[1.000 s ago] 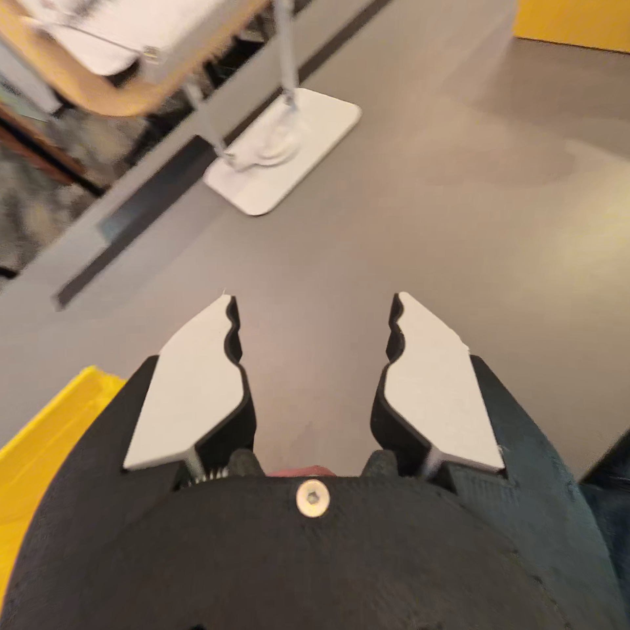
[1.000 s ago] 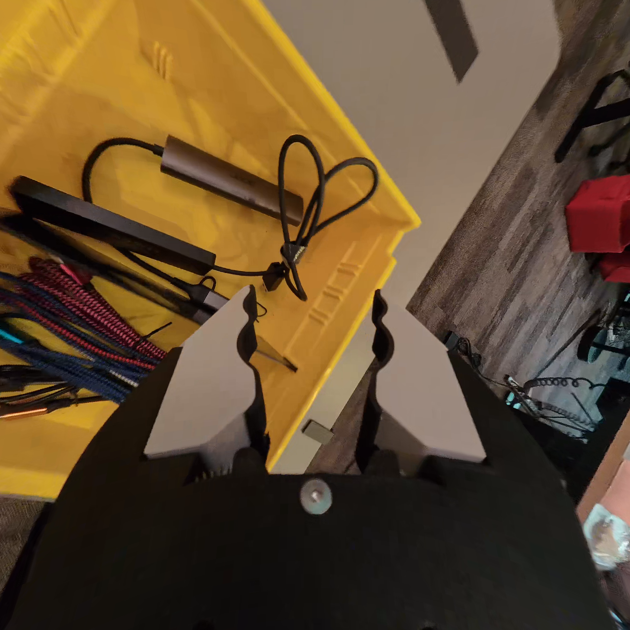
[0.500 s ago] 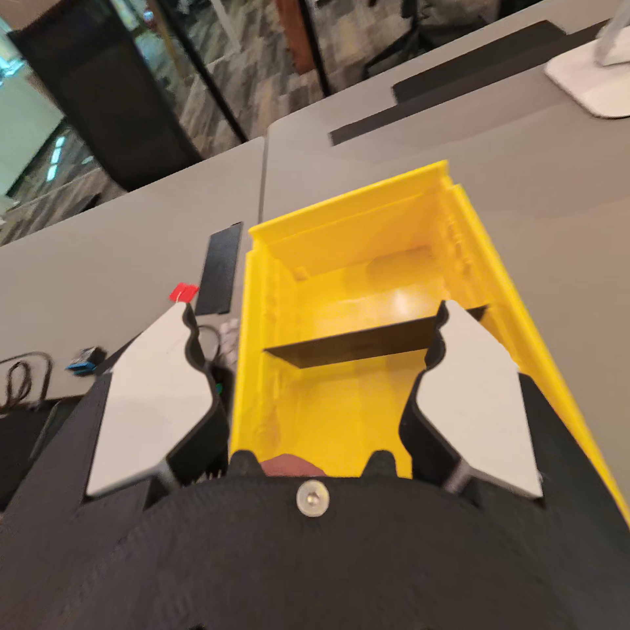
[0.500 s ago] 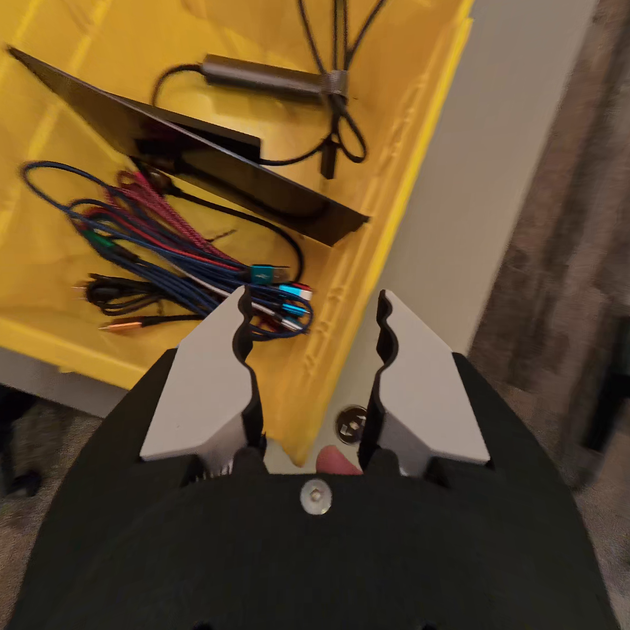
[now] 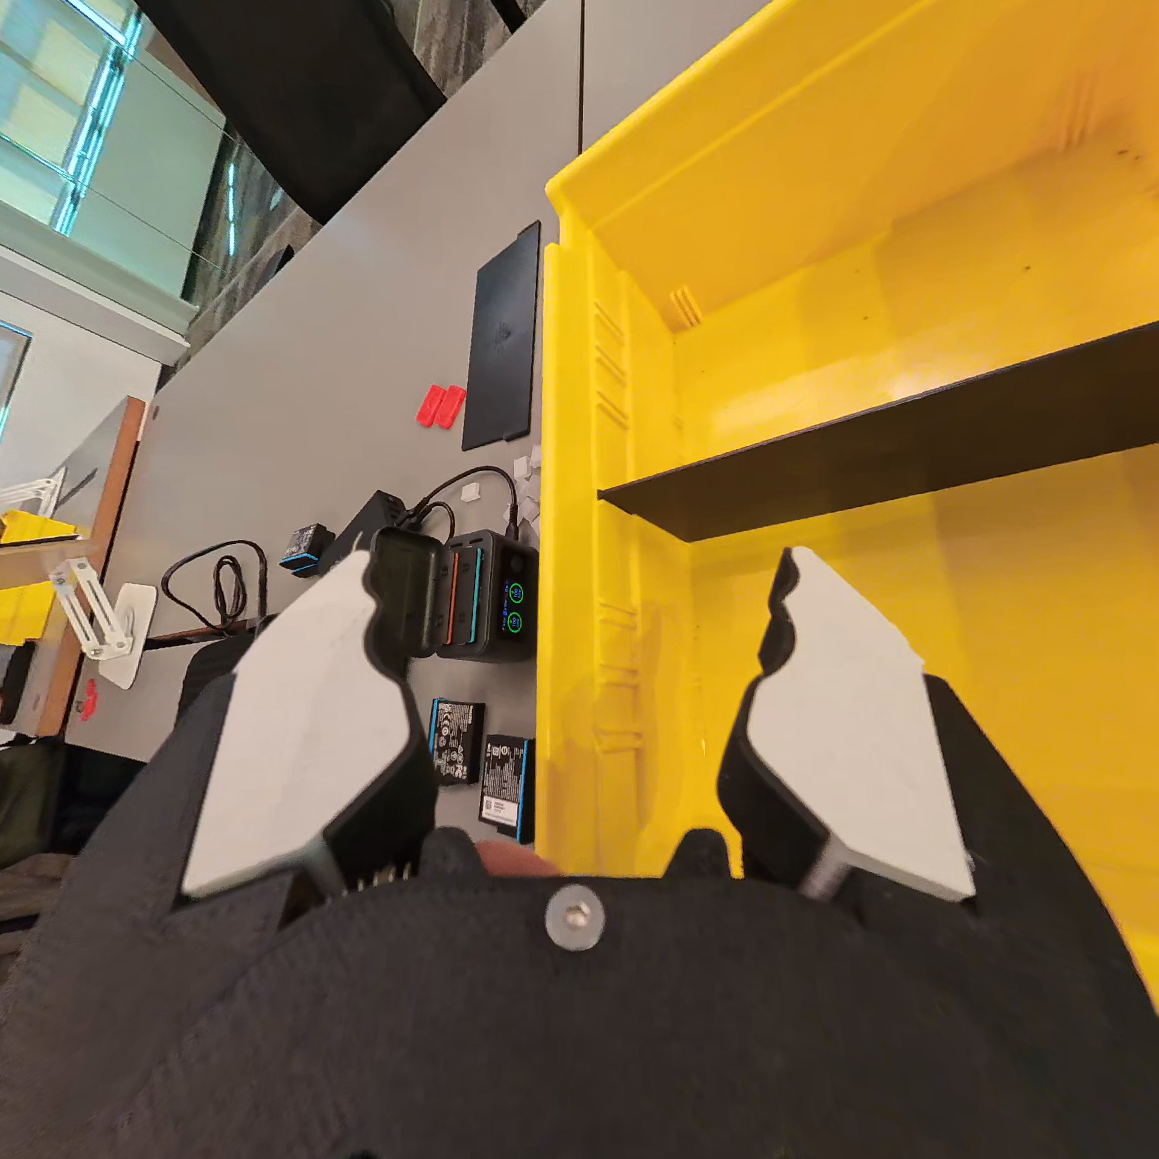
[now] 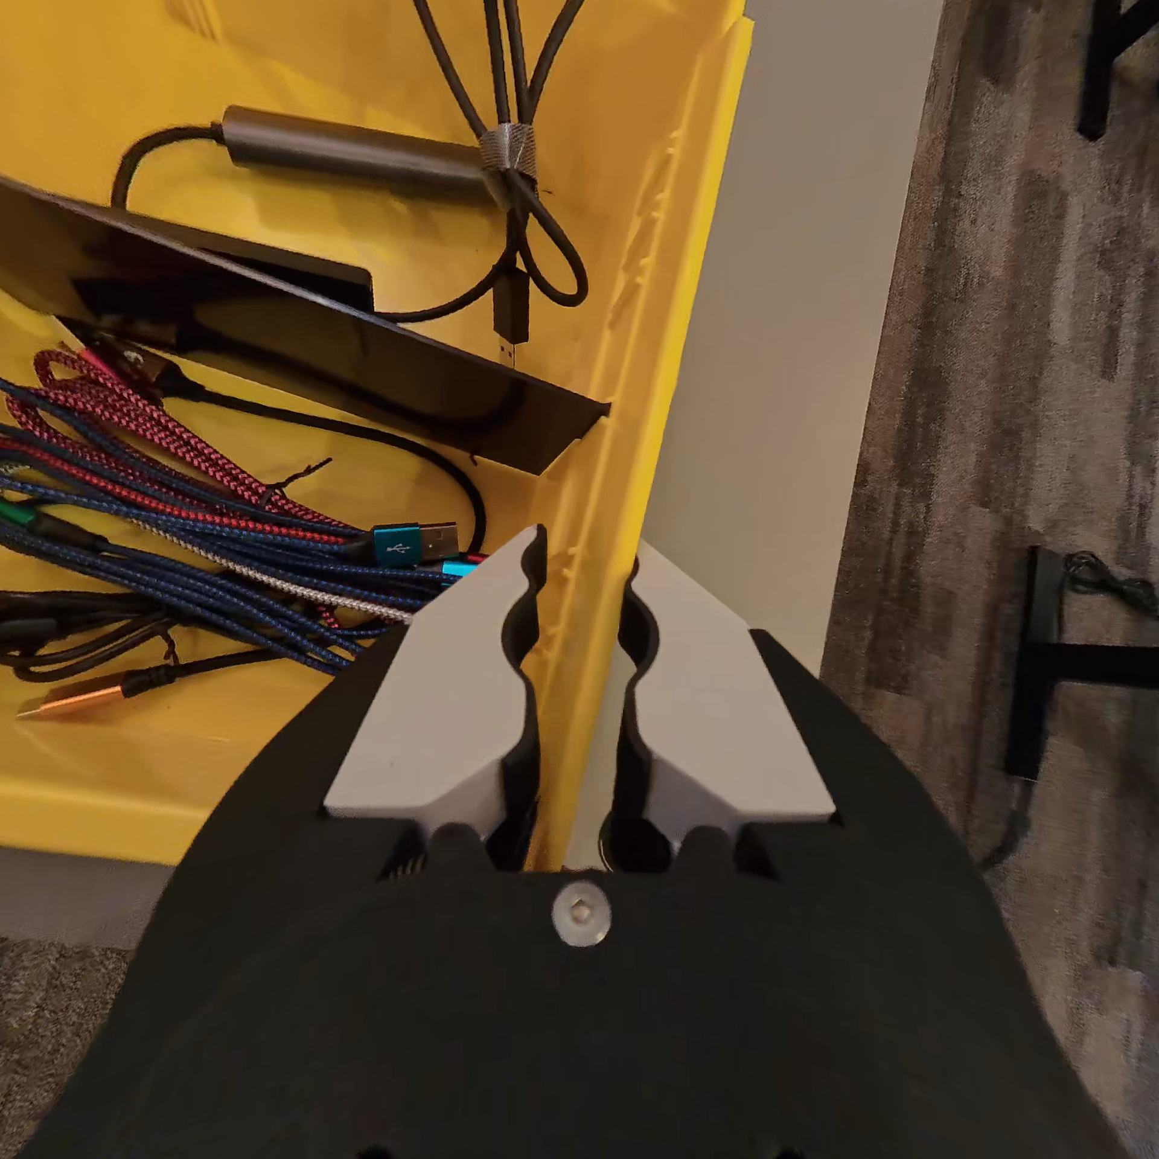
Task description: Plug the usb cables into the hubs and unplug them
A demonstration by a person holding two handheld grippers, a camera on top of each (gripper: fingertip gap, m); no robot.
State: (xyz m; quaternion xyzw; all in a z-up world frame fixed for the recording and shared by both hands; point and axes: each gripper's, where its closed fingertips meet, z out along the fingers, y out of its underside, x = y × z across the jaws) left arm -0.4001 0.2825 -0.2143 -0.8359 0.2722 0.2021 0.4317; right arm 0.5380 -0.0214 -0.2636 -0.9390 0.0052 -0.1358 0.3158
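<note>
The right gripper (image 6: 583,596) is closed down around the side wall of a yellow bin (image 6: 677,263), one finger inside and the other outside against the grey table (image 6: 784,376); whether the pads actually press the plastic cannot be told. Inside the bin, a bundle of braided USB cables (image 6: 188,533) in red, blue and black lies in the near compartment, to the left of the jaws, with a teal-collared plug (image 6: 411,545) just beside the inner fingertip. Beyond a black divider (image 6: 376,376), a grey USB hub (image 6: 351,153) rests in the far compartment with its own tied cable (image 6: 508,150). The left gripper (image 5: 577,583) hangs with its jaws spread wide and nothing between them, straddling the left wall of a second yellow bin (image 5: 577,439) with bare compartments and its own black divider (image 5: 878,464). A battery charger (image 5: 495,602) and loose batteries (image 5: 483,765) sit on the table just left of that wall.
</note>
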